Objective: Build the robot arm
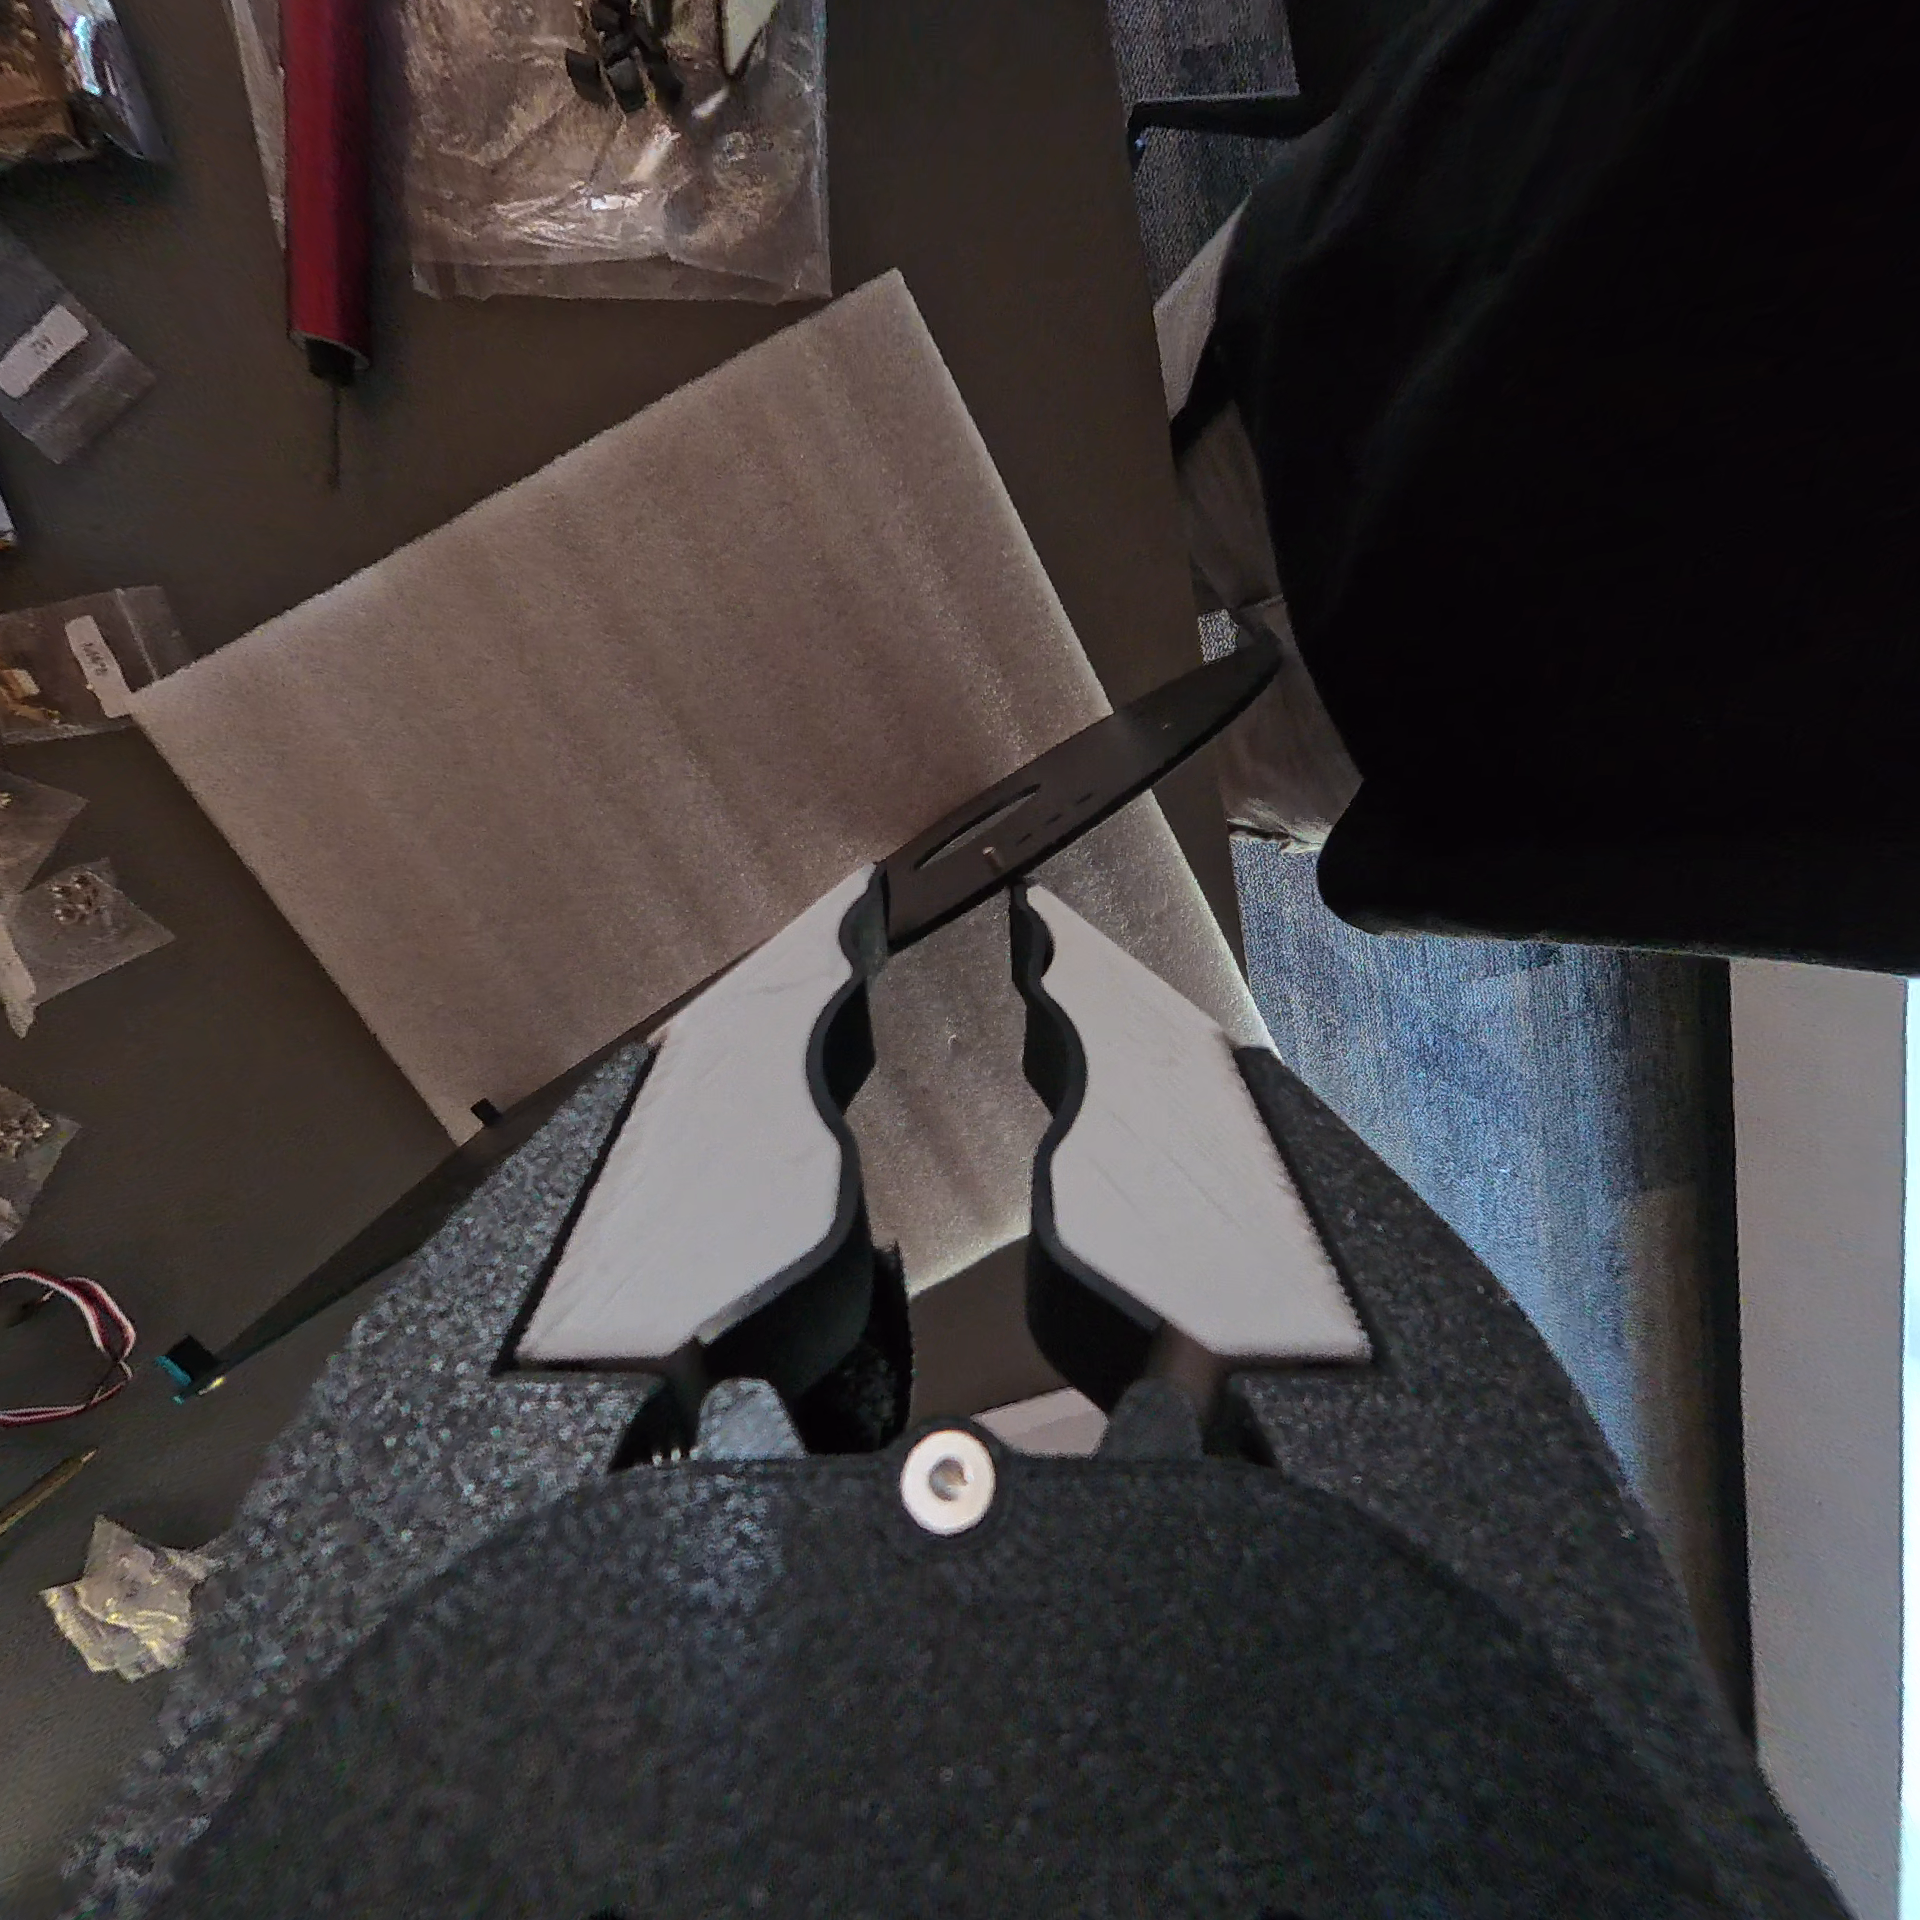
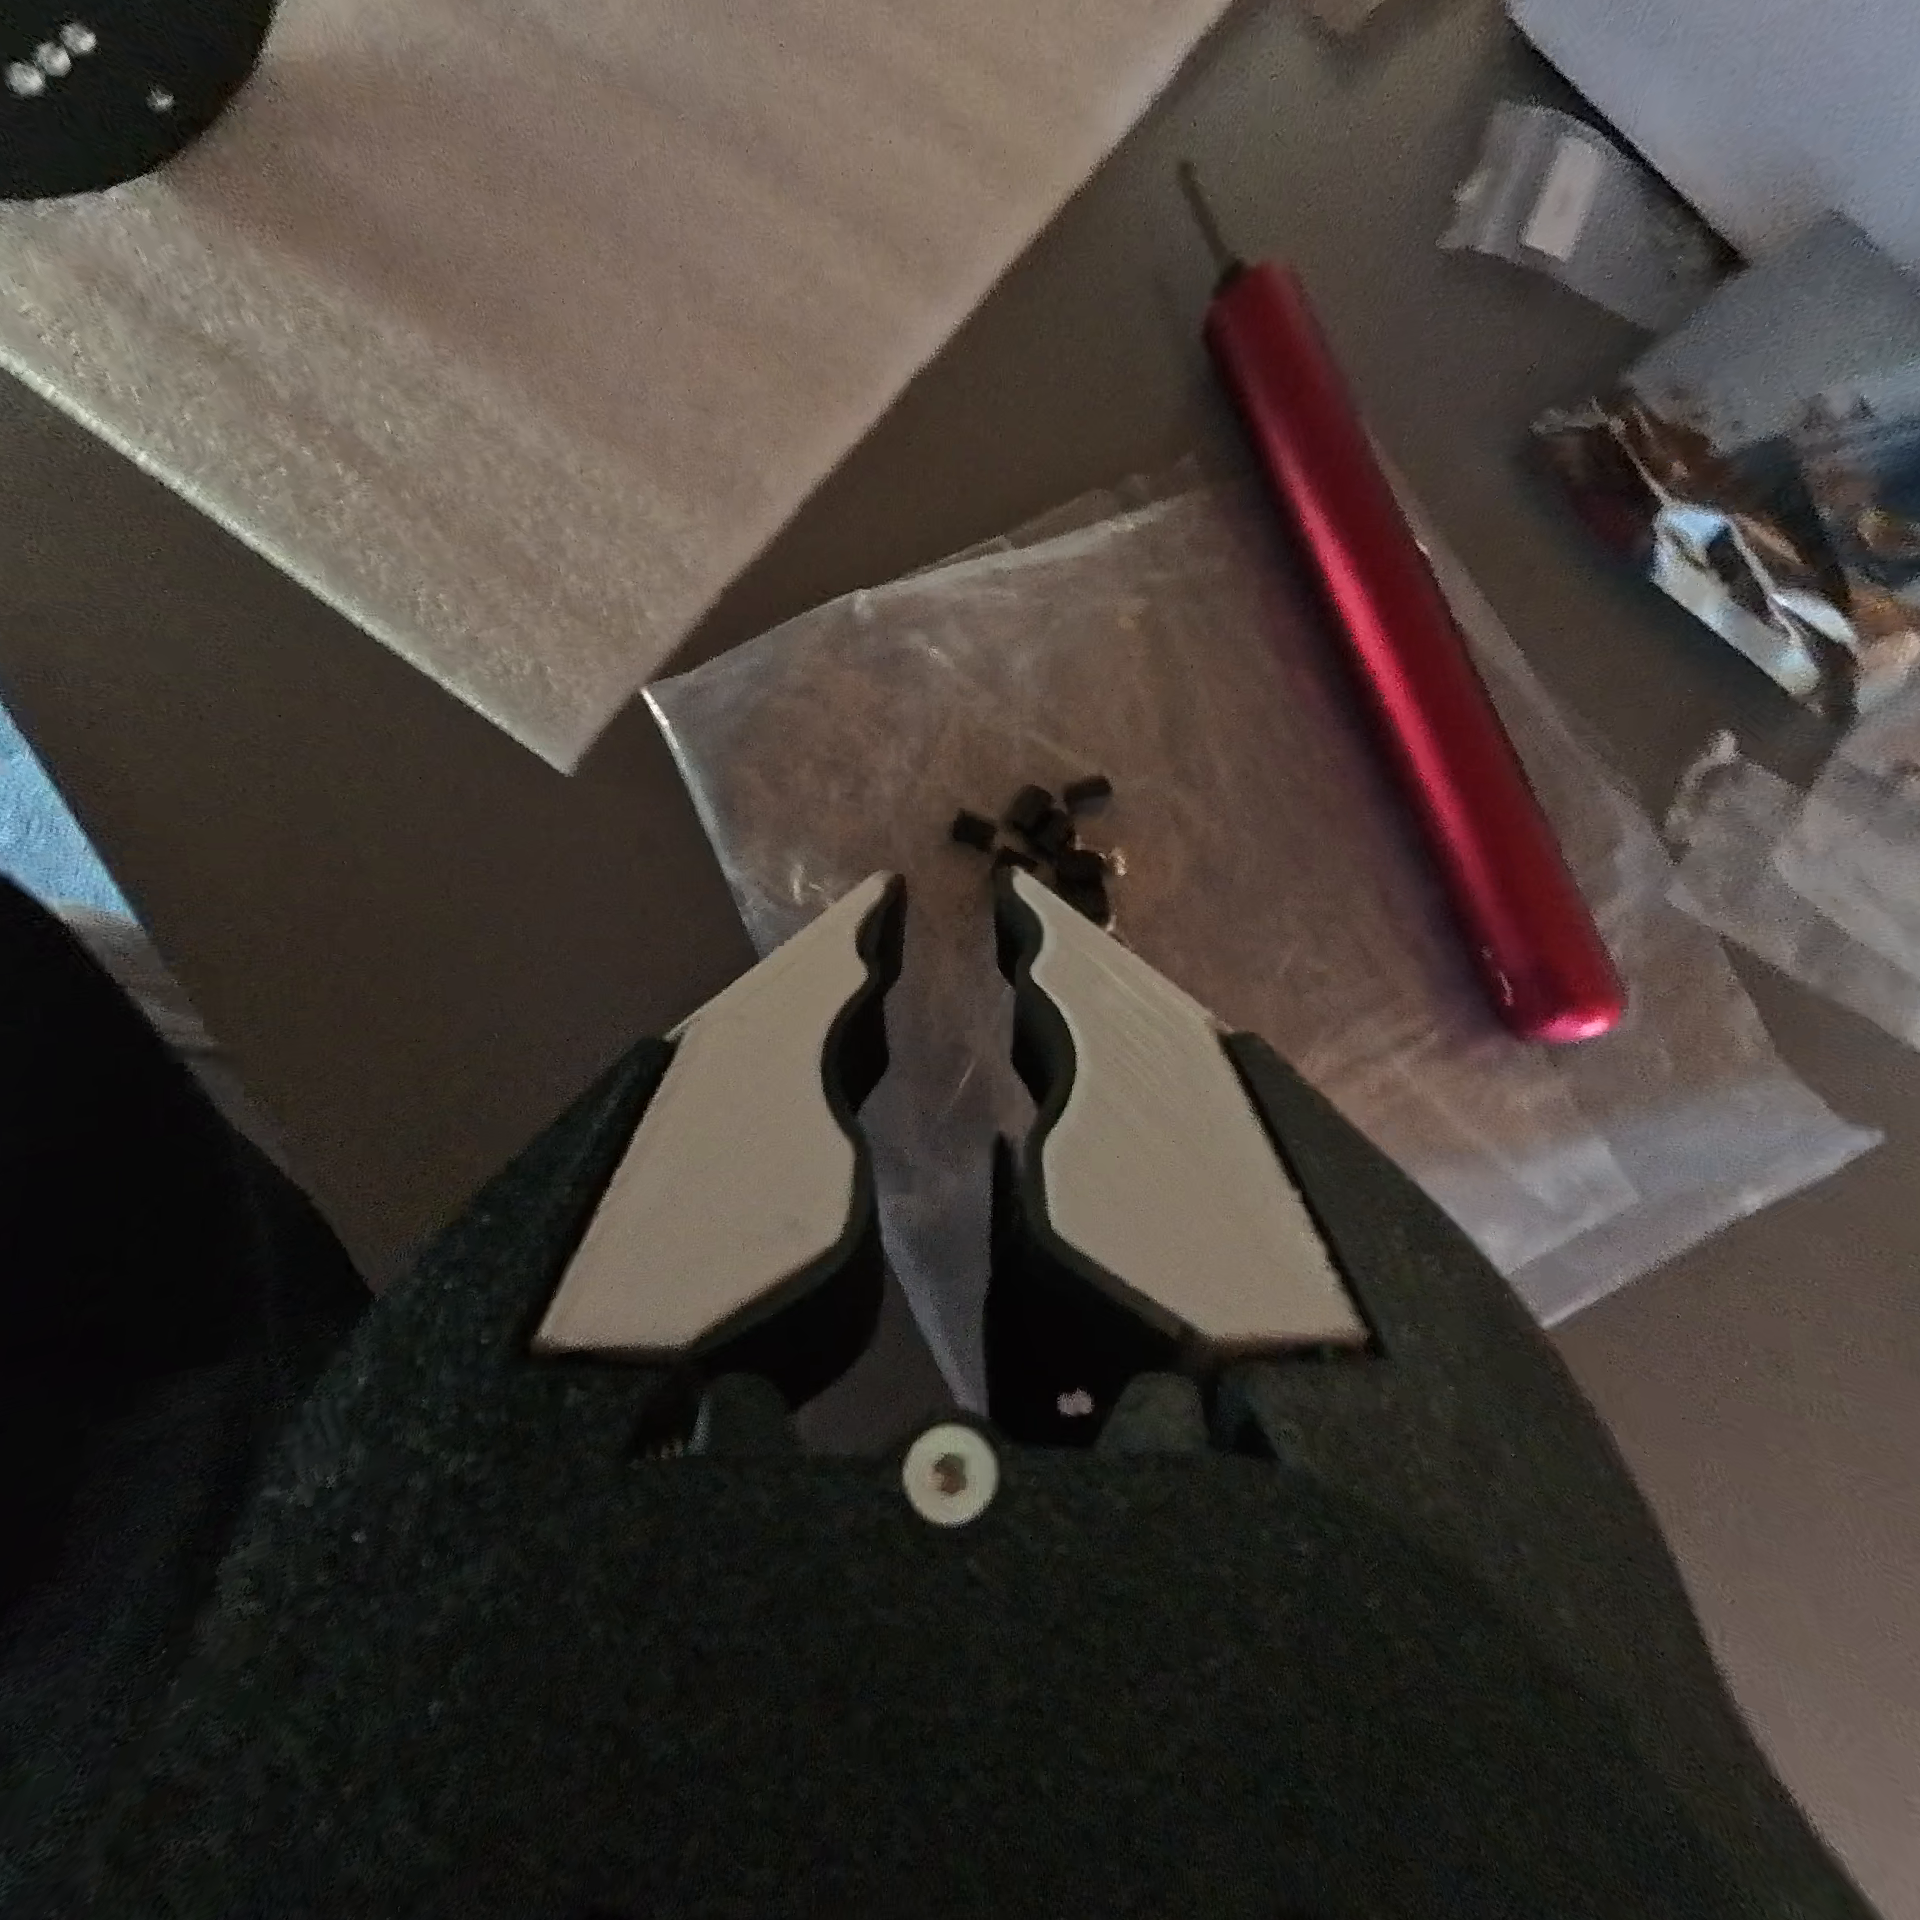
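Both views are taken from above, looking steeply down along the fingers onto a brown table [image 1: 935, 156]. The white foam sheet [image 1: 644, 665] [image 2: 499, 343] and red-handled tool [image 1: 327, 177] [image 2: 1403, 665] are shared (upper left in one, upper right in the other).

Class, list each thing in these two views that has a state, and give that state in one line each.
Left tongs: open, tips at the black plate.
Black plate: tilted above the foam sheet; grip unclear.
Foam sheet: lying flat.
Right tongs: slightly open, empty, over the clear bag.
Clear bag: flat, with small black parts.
Red tool: lying partly on the bag.
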{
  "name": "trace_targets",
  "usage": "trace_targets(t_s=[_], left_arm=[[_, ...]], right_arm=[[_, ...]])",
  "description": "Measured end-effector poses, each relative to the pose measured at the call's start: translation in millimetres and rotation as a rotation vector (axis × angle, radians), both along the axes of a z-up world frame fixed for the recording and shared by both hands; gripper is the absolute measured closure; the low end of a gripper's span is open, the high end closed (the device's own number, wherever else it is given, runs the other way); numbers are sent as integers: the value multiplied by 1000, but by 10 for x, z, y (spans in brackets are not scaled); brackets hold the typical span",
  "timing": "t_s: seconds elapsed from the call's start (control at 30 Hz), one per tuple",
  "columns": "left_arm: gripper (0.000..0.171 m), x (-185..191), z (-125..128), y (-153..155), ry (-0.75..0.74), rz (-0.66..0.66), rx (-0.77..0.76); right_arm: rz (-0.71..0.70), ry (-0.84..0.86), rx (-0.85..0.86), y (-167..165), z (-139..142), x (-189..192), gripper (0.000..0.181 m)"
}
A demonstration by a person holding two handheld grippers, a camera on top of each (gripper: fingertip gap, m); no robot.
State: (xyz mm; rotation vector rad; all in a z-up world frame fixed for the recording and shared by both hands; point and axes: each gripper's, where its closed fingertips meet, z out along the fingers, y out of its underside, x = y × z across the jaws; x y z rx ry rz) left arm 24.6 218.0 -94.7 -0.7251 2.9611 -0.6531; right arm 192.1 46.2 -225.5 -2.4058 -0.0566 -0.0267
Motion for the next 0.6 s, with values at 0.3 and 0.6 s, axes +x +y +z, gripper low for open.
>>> trace_targets(t_s=[0.3,0.6], left_arm=[[148,-32,-6,20,25,22,32],[148,-28,-6,17,39,45,32]], right_arm=[[334,-147,-10,91,15,-6,166],[549,-160,-90,71,-29,-7,172]])
